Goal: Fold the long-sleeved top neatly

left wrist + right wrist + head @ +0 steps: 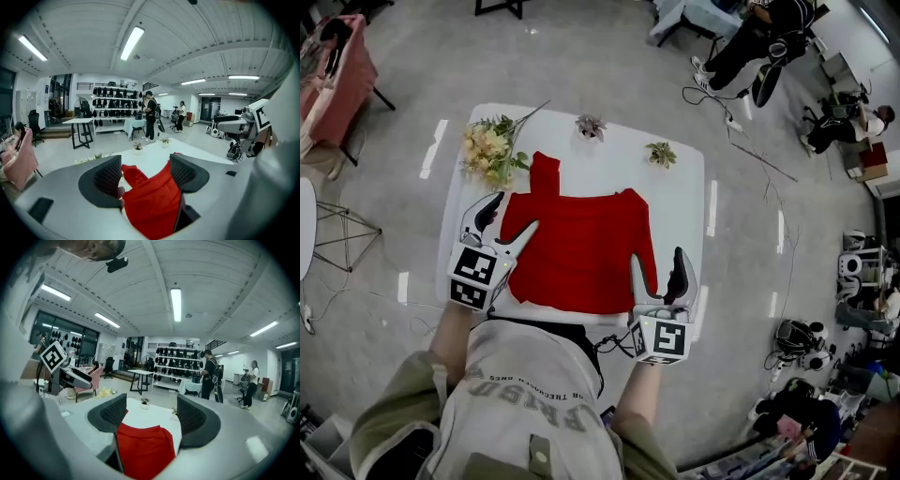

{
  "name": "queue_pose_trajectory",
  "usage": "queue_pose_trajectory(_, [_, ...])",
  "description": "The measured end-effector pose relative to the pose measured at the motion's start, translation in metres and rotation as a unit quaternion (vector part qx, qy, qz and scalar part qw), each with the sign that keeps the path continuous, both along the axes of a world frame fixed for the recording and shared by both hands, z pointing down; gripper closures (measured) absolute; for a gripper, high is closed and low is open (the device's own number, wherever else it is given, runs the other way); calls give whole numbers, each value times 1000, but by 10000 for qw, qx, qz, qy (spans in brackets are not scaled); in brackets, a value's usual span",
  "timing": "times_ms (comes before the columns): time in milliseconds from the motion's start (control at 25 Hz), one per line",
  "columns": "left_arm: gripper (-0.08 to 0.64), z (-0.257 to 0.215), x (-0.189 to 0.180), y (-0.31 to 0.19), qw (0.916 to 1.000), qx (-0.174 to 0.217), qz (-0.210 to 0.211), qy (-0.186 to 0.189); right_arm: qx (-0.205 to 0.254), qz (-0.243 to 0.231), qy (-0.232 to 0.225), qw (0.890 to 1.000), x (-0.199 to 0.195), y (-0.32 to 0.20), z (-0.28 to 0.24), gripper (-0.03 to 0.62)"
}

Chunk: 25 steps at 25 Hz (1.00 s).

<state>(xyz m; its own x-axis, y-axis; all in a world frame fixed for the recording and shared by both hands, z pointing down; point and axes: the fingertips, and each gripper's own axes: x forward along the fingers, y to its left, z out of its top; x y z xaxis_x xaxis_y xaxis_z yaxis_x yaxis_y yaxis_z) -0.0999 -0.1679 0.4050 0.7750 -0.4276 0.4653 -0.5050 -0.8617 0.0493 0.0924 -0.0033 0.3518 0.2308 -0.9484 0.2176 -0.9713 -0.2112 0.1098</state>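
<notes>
Red top (581, 246), sides partly hidden by left tool (514, 212) and right tool (657, 258), both open.

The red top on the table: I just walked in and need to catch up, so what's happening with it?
A person stands at the white table with a claw in each hand. The red long-sleeved top lies spread out, one sleeve pointing toward the far edge beside the flowers, the other lying along its right side. The left claw is open at the top's left edge, the right claw open at its near right corner. Neither grips cloth; folding has not begun.
</notes>
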Motion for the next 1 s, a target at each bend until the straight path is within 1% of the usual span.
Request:
queue_pose_trajectory(160, [247, 35, 2, -15, 9987, -383, 16, -330, -517, -298, -86, 9982, 20, -32, 35, 264])
queue_pose_trajectory(280, [247, 60, 3, -23, 9963, -654, -44, -549, -898, -516, -201, 9944, 37, -54, 63, 264])
queue_pose_trajectory(400, [247, 86, 2, -33, 9928, -794, -158, -880, -1324, -786, -288, 9877, 56, -74, 98, 264])
queue_pose_trajectory(480, [247, 105, 0, -38, 9896, -866, -277, -1116, -1623, -987, -352, 9812, 65, -85, 124, 265])
queue_pose_trajectory(640, [248, 142, -4, -35, 9794, -1256, -482, -1505, -2153, -1429, -457, 9649, 77, -101, 170, 265])
queue_pose_trajectory(720, [247, 160, -6, -35, 9739, -1446, -595, -1645, -2296, -1637, -521, 9580, 79, -109, 187, 265])
queue_pose_trajectory(840, [249, 184, -7, -40, 9661, -1626, -743, -1864, -2455, -1893, -602, 9488, 80, -119, 207, 267])
queue_pose_trajectory(1000, [249, 209, -14, -43, 9531, -1962, -936, -2106, -2733, -2237, -548, 9339, 78, -124, 228, 283])
